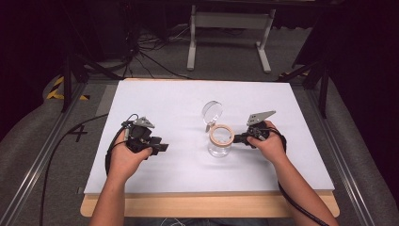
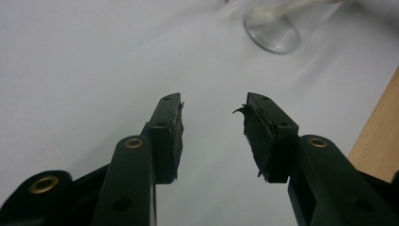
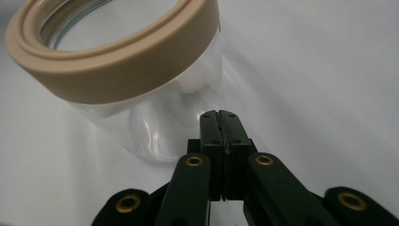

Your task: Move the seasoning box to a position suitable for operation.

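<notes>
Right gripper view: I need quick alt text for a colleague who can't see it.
The right tongs are shut with nothing between them, their tips right up against the side of a clear glass jar. The jar has a wide beige rim and an open mouth, and stands on a white table.

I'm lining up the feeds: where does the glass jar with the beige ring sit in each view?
High view: the glass jar stands at table centre, just left of the shut right gripper.
Left gripper view: its clear base sits at the top edge, right of centre, beyond the open jaws.
Right gripper view: it fills the upper left, just past the closed jaws.
Shared landmark: the white table top.
</notes>
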